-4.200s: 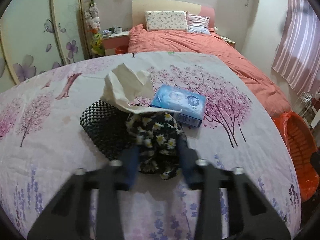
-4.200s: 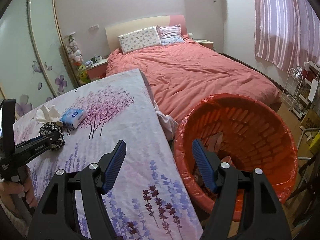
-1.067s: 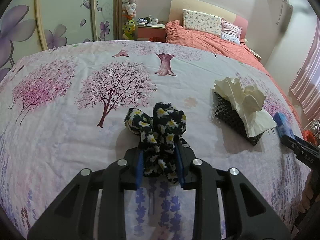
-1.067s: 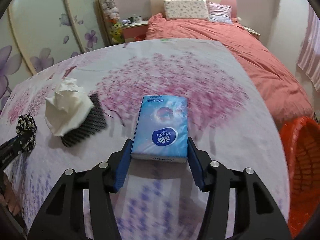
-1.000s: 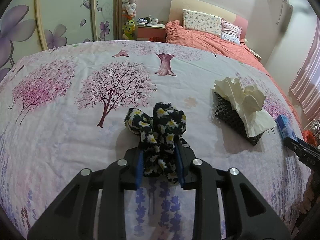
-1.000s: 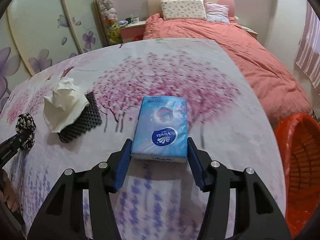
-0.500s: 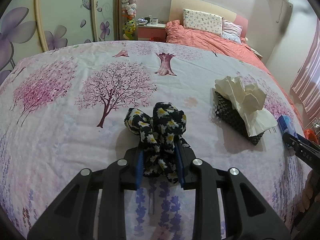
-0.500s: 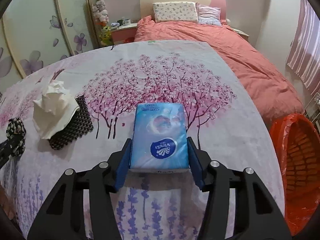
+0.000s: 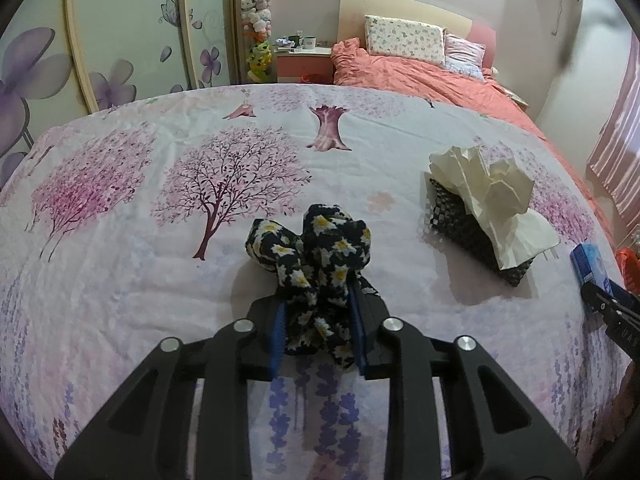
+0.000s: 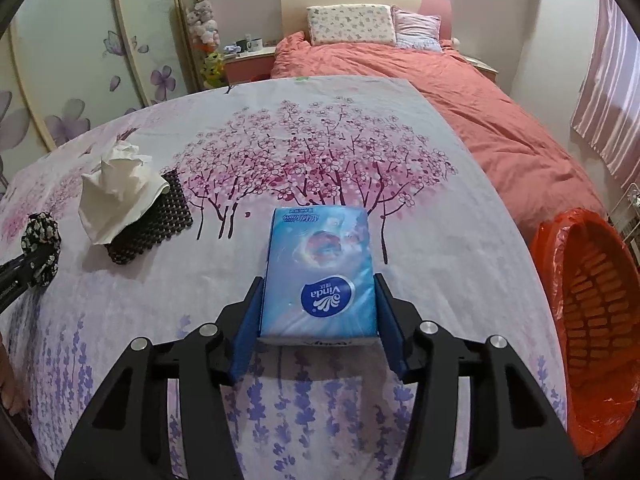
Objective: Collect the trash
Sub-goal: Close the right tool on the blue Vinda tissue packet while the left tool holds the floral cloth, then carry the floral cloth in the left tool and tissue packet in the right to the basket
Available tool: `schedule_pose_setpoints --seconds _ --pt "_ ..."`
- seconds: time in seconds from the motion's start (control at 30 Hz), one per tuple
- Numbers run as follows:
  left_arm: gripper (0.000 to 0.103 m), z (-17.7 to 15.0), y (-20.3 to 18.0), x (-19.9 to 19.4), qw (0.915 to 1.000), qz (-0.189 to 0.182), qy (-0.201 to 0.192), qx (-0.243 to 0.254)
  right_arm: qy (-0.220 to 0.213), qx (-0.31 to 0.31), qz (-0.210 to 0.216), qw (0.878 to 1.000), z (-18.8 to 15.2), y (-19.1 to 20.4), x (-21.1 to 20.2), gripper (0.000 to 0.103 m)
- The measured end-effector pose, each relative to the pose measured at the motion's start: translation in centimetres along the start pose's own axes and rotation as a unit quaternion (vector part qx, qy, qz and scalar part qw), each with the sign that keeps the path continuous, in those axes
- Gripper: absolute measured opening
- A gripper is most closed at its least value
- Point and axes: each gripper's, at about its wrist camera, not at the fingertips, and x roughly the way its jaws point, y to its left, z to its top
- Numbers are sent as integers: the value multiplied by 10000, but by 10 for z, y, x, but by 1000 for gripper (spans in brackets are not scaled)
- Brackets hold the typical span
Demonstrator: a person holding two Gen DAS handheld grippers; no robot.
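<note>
Right gripper (image 10: 318, 320) clamps Vinda tissue pack (image 10: 320, 276); left gripper (image 9: 318, 320) clamps floral scrunchie (image 9: 316, 260). Swing pack over orange bin (image 10: 592, 320), keep level, then release.

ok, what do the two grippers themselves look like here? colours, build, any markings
Both match: the left gripper and right gripper have matte black angular frames with triangular cut-outs, round silver bolt heads and flat blue finger pads. White lettering on the right gripper's side is too partial to read. No cables visible.
</note>
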Motion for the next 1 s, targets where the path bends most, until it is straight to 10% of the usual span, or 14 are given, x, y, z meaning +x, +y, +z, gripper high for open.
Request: schedule_pose_setpoints --seconds 1.0 --pt "17 10 -94 -114 9891 -841 -1017 657 -1119 361 277 9927 -15 -47 -117 52"
